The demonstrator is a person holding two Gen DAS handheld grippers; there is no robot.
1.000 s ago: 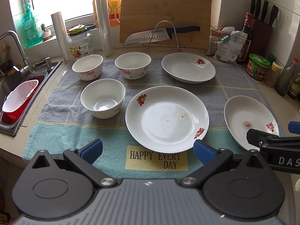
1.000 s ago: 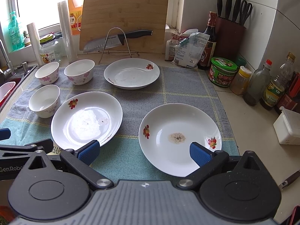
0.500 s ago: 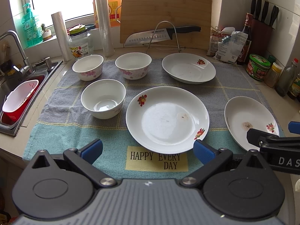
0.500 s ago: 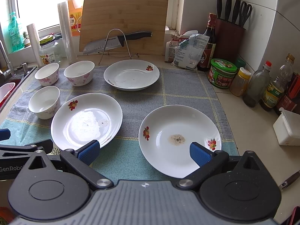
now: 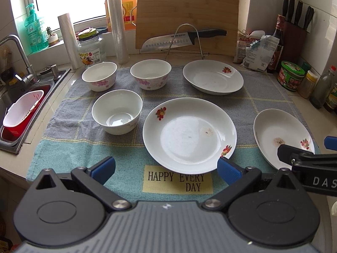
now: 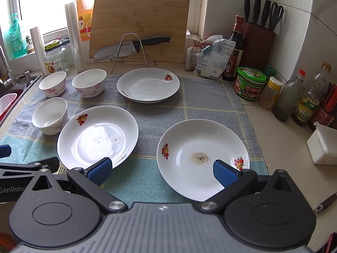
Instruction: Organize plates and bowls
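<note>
Little moved since earlier frames — both views crept slightly nearer cloth point(image 5: 263, 103). Left gripper point(image 5: 166, 168) wide open, empty, over near edge of middle plate point(image 5: 189, 135). Right gripper point(image 6: 161, 169) wide open, empty, over stained plate point(image 6: 202, 158). Sink point(image 5: 12, 92) plain only in left view; oil bottles point(image 6: 311, 99) only in right. Three bowls point(image 5: 117, 111), far plate point(image 5: 212, 77) on cloth. Stained plate cut off by right gripper in left view.

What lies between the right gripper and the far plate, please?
In the right wrist view, between the right gripper and the far plate lies only bare towel; the nearer plates sit to either side.
</note>
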